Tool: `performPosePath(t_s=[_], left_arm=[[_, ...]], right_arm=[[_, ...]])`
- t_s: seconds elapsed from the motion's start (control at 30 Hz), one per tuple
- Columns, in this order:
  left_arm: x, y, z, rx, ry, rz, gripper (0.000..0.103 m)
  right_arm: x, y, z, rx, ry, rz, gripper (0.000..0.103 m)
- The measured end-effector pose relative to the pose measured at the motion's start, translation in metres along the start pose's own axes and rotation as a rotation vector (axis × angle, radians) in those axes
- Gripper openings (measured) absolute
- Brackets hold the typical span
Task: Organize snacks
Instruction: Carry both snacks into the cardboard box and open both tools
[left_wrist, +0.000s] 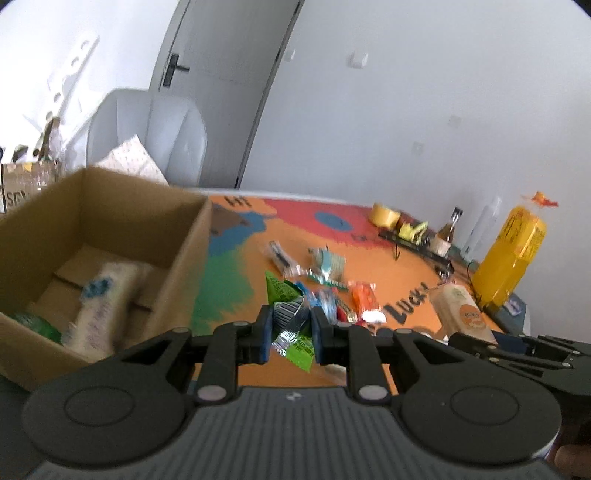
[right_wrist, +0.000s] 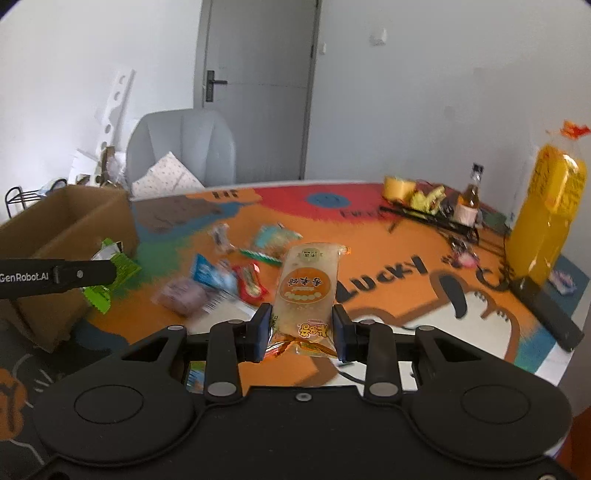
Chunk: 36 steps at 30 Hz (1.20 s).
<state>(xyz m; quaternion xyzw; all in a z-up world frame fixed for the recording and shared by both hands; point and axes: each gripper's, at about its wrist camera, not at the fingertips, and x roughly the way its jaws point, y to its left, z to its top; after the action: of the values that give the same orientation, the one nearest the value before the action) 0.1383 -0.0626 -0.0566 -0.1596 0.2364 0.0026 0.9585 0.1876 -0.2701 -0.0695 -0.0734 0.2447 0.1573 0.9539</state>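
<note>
Your left gripper (left_wrist: 287, 325) is clamped on a green packet (left_wrist: 291, 317), held just beside the cardboard box (left_wrist: 122, 206). Your right gripper (right_wrist: 300, 332) is clamped on a clear packet with an orange label (right_wrist: 308, 291), raised above the table (right_wrist: 388, 258). The box holds a white packet (left_wrist: 99, 306) and something green. Several loose snacks (right_wrist: 221, 280) remain on the table, so sorting appears well short of complete.
</note>
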Motion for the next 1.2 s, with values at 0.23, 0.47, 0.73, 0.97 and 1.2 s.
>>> performPosePath(t_s=[0.23, 0.47, 0.73, 0.97, 1.2], left_arm=[[-0.032, 0.027, 0.017, -0.016, -0.07, 0.017, 0.02], [-0.046, 0.055, 0.027, -0.047, -0.097, 0.043, 0.02], [-0.051, 0.085, 0.033, -0.092, -0.106, 0.071, 0.02], [-0.051, 0.107, 0.044, -0.108, -0.092, 0.076, 0.02], [-0.056, 0.126, 0.06, -0.124, -0.076, 0.057, 0.032]], right_arm=[[-0.007, 0.028, 0.019, -0.006, -0.038, 0.034, 0.032], [-0.013, 0.058, 0.035, -0.042, -0.077, 0.069, 0.032], [-0.008, 0.09, 0.047, -0.08, -0.086, 0.104, 0.032], [-0.005, 0.119, 0.059, -0.066, -0.071, 0.181, 0.032], [0.003, 0.148, 0.066, -0.075, -0.075, 0.22, 0.032]])
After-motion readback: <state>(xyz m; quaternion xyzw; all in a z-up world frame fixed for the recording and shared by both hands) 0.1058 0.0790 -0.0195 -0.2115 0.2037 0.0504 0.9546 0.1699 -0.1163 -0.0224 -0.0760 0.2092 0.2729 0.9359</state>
